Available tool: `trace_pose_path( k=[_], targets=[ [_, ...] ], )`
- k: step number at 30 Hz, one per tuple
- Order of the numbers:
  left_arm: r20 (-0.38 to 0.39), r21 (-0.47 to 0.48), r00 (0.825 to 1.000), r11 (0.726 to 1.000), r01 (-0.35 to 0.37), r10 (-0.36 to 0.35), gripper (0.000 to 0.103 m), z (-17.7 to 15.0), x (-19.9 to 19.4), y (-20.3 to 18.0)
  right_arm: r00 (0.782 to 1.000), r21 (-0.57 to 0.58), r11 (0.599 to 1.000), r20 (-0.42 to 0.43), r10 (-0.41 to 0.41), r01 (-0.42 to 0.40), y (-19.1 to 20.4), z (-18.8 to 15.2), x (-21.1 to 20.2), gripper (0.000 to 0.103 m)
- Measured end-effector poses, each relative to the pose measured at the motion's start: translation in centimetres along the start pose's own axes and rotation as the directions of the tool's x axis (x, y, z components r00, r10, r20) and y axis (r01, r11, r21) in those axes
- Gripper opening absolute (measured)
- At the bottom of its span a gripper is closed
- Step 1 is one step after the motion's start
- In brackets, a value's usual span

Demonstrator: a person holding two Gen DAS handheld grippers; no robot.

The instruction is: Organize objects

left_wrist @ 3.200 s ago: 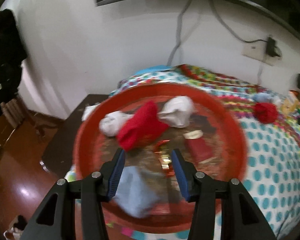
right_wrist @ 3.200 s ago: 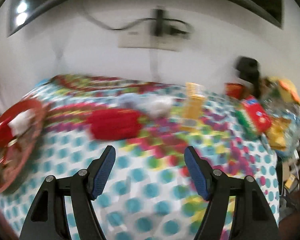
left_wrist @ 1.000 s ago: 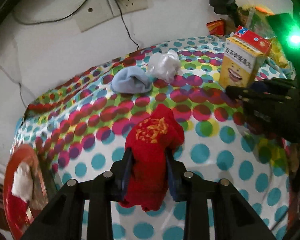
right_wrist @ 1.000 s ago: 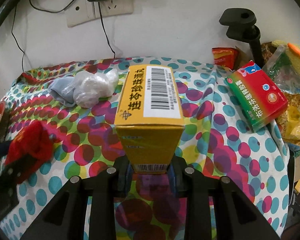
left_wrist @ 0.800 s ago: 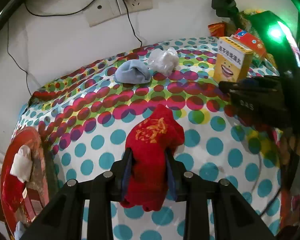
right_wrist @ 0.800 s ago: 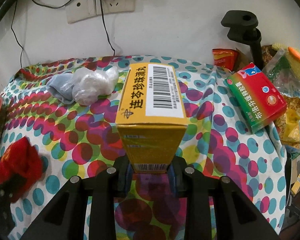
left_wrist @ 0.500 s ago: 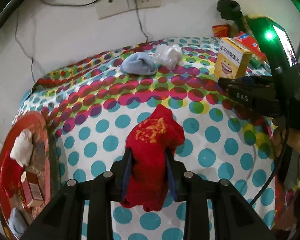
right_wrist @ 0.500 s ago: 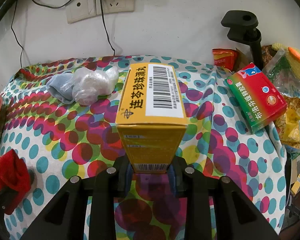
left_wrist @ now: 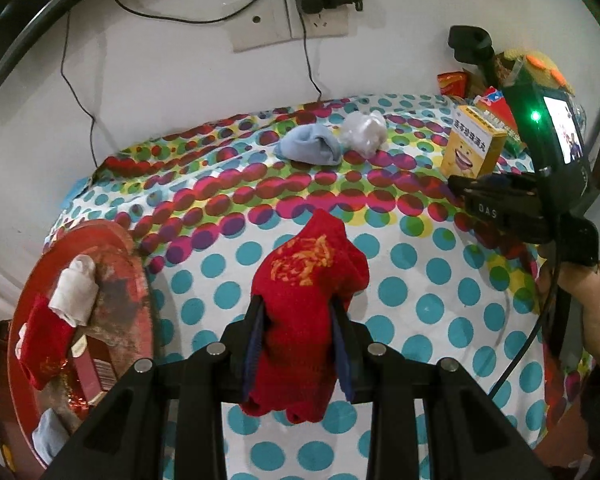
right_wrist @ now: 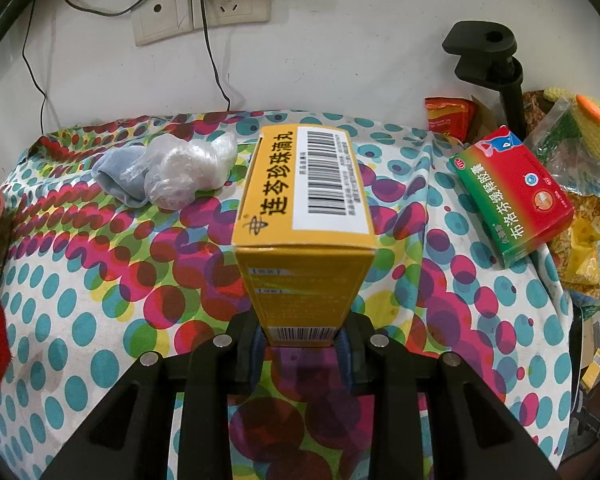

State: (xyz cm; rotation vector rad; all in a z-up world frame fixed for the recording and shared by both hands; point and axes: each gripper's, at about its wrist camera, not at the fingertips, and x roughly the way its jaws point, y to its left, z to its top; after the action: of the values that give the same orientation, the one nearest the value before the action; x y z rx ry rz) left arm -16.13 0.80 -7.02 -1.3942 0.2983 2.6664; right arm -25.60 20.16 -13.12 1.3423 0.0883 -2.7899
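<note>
**A:** What have you got in your left gripper [left_wrist: 300, 344]?

**B:** Your left jaws are pinching the red sock [left_wrist: 306, 304]. Its toe end, with the gold print, sticks up ahead of the jaws, and the rest droops below them. It hangs above the polka-dot cloth [left_wrist: 420, 300] on the table.

**A:** And your right gripper [right_wrist: 300, 344]?

**B:** Your right jaws are clamped on the lower end of the yellow box [right_wrist: 306, 224]. The box stands upright between them, barcode face toward the camera. From the left wrist view you can see the same box [left_wrist: 472, 148] far ahead and to the right of your left jaws, with its cartoon face showing.

**A:** What lies ahead of your right jaws?

**B:** Ahead and to the left, a blue-grey sock [right_wrist: 120, 176] touches a crumpled clear plastic bag [right_wrist: 188, 172]. Ahead and to the right lies a red and green box [right_wrist: 512, 196], flat on the cloth, with a heap of snack packets [right_wrist: 584, 240] just beyond it at the table's edge.

**A:** And the tray?

**B:** The red tray [left_wrist: 128, 320] sits to the left of your left jaws, at the cloth's edge. In it you can see a white sock [left_wrist: 76, 290] and another red sock [left_wrist: 46, 340] touching, plus a small red box [left_wrist: 96, 372] and a pale blue sock [left_wrist: 50, 438] nearer you.
</note>
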Motion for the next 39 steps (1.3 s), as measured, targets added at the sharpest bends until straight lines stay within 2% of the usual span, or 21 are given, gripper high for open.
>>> trace_pose_path(
  k=[13, 21, 39],
  targets=[
    [0.000, -0.058, 1.000, 0.998, -0.028, 0.028, 0.031, 0.0, -1.1, 4.3, 1.000, -0.001, 1.000, 0.000, -0.003, 0.003, 0.1, 0.0, 0.0, 0.028],
    [-0.006, -0.086, 0.997, 0.994, -0.072, 0.071, 0.031, -0.4, -1.4, 7.3, 1.000, -0.001, 1.000, 0.000, -0.003, 0.003, 0.1, 0.0, 0.0, 0.028],
    [-0.055, -0.207, 0.991, 0.969, -0.133, 0.124, 0.031, -2.9, -0.4, 13.8, 1.000, -0.011, 1.000, 0.001, -0.013, 0.013, 0.1, 0.1, 0.0, 0.028]
  ],
)
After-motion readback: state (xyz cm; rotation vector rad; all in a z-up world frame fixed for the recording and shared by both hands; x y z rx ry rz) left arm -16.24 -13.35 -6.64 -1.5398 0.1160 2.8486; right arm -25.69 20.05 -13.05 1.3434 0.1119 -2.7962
